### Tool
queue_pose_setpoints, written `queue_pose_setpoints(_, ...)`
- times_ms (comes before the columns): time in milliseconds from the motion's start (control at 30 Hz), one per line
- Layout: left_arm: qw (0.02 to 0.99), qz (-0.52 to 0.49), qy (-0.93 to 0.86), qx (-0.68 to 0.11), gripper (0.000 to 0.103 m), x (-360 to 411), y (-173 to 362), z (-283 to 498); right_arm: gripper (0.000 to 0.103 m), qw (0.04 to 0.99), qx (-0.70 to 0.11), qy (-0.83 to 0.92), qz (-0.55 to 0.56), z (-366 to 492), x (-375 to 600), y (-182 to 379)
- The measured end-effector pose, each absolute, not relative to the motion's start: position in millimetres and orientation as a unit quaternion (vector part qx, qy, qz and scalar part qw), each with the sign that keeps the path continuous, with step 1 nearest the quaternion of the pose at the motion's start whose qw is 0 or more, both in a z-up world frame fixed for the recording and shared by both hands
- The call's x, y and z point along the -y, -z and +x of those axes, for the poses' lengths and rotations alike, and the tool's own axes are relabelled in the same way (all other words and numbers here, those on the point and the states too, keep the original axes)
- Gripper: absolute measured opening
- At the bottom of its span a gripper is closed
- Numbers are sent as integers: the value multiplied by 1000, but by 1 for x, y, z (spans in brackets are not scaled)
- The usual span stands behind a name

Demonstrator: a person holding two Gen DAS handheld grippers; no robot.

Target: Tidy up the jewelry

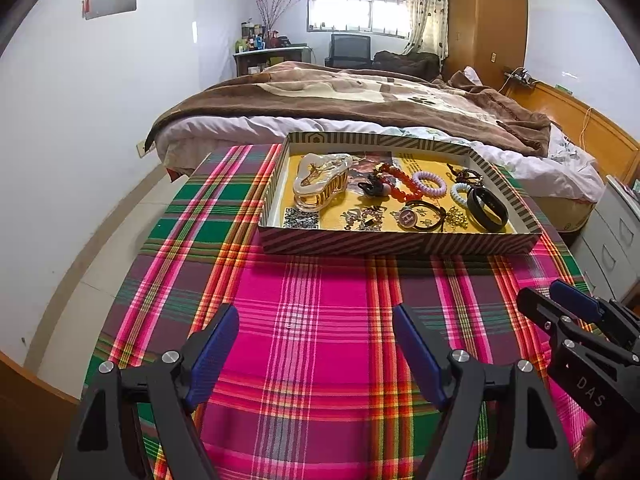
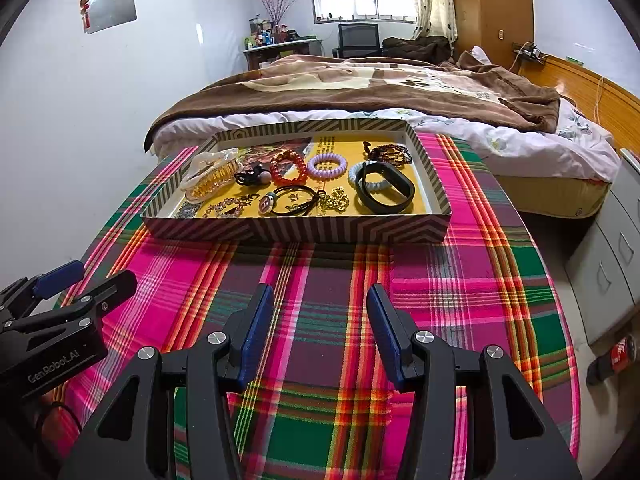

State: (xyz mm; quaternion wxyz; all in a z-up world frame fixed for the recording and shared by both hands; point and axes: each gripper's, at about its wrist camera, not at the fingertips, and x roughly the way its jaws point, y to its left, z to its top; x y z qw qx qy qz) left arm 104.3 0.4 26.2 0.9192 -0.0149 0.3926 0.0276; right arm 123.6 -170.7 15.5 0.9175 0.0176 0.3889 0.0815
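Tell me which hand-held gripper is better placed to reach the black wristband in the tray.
Right, probably. The black wristband lies at the tray's right end, nearly ahead of the right hand-held gripper, which is open and empty.

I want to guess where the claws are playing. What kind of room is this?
It looks like a bedroom in someone's home. There is a big bed with a brown blanket, a tall wooden wardrobe by the window, and a tray of jewelry on a table with a bright plaid cloth.

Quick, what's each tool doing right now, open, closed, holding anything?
Left tool: open, nothing between its fingers, above the plaid cloth.
Right tool: open, narrower gap, also empty; all jewelry sits in the striped tray.
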Motion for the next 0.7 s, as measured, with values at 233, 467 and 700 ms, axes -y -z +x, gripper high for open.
queue_pose_setpoints(233, 918, -13, -29, -394, 79, 0, -27, 104, 49, 917, -389, -81, 18, 123, 171, -15)
queue_pose_setpoints(467, 918, -10, -32, -394, 79, 2, -27, 104, 49, 918, -389, -81, 18, 123, 171, -15)
queue_pose_setpoints(700, 920, -10, -36, -390, 79, 2, -27, 103, 49, 917, -390, -81, 19, 122, 171, -14)
